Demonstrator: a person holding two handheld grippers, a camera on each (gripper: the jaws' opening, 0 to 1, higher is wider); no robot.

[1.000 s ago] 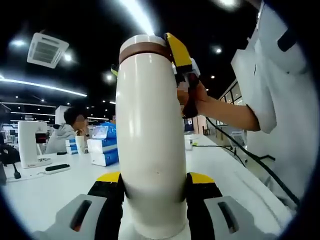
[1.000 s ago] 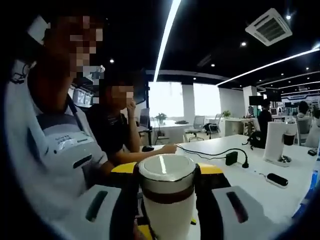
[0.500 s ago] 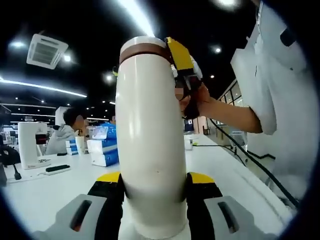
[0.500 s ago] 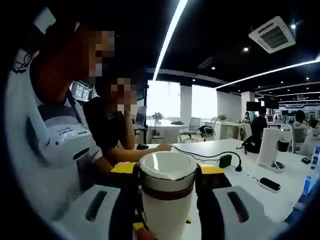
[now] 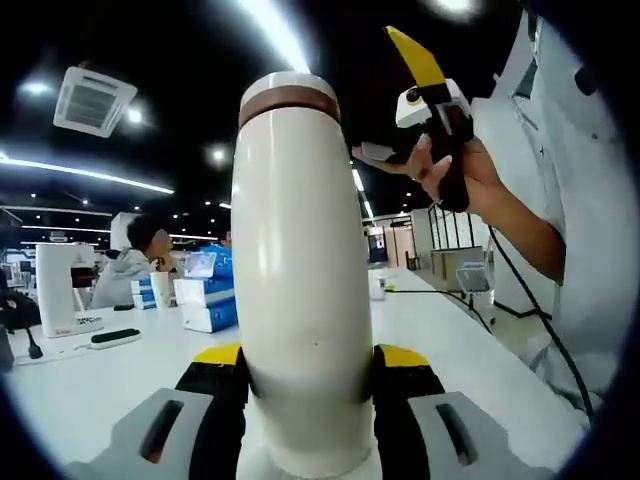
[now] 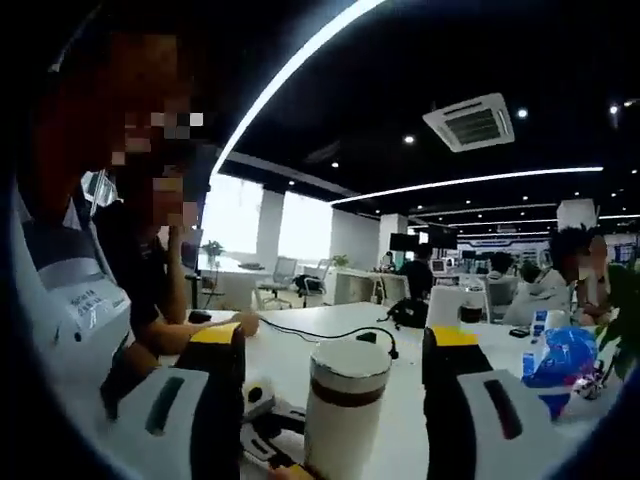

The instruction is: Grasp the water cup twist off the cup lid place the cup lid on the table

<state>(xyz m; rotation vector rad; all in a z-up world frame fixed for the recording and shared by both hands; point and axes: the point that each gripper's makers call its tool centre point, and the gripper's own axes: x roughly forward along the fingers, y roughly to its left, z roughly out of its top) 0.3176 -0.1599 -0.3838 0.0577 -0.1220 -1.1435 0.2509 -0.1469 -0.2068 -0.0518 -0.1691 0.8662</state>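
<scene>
While left hand-held gripper grips, water cup upright

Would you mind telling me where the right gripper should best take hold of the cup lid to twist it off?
Grip the cup lid by its rounded side wall, just above the brown band, coming down from above with one jaw on each side. The water cup stands upright, clamped low by the left gripper, so the top is free. The right gripper is open.
</scene>
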